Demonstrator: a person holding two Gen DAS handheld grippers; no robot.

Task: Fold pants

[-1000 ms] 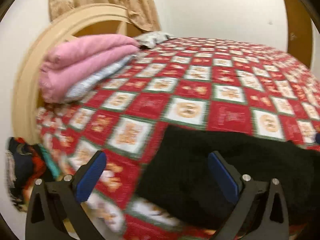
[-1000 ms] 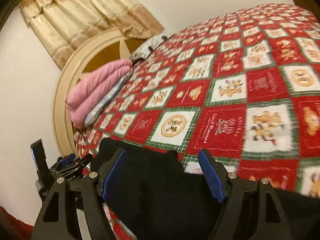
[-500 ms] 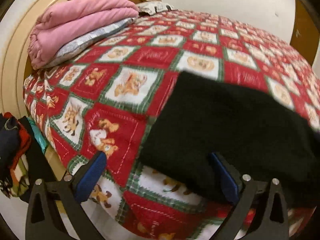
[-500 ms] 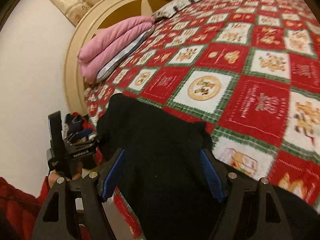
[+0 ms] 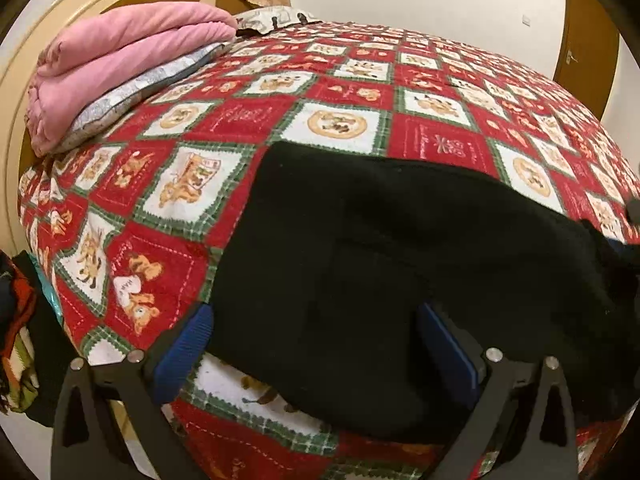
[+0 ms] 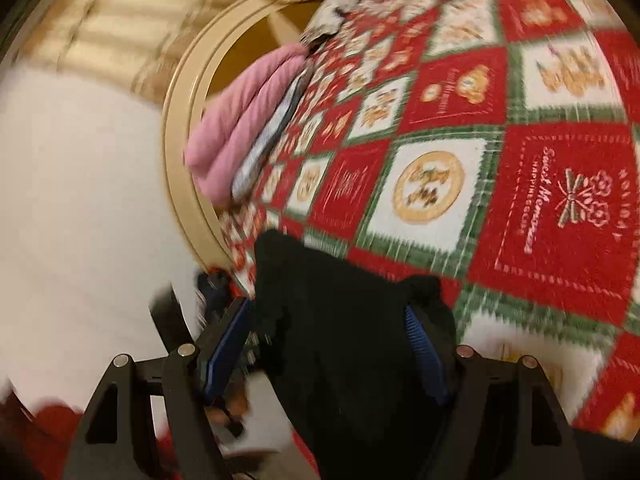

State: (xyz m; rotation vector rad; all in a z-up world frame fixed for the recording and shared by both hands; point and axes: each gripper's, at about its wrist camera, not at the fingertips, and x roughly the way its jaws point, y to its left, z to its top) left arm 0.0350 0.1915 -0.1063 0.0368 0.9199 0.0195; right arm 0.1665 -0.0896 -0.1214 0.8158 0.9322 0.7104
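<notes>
Left wrist view is showing the black pants (image 5: 400,248) lying flat on the bed's red patchwork quilt (image 5: 344,120), spreading from the centre toward 3 o'clock and reaching the near edge of the mattress at 6 o'clock. The left tool (image 5: 316,344) is standing with its jaws wide apart at the bottom of the picture; the dark cloth is lying between its blue pads (image 5: 184,350), but the pads are not pressing on it. A folded pink blanket (image 5: 120,56) is resting on a grey patterned pillow (image 5: 148,84) at 10 o'clock, against the curved cream headboard (image 5: 24,60). A heap of coloured clothes (image 5: 16,320) is sitting beside the bed at 8 o'clock, and a brown door (image 5: 588,28) is showing at 2 o'clock. Right wrist view is blurring heavily; there the right tool (image 6: 328,356) is also standing wide, with a bunched end of the pants (image 6: 340,320) filling the space between its pads, though whether they are touching the cloth cannot be told through the blur. The left tool (image 6: 224,292) is appearing just beyond, at 8 o'clock, near the corner of the pants.
</notes>
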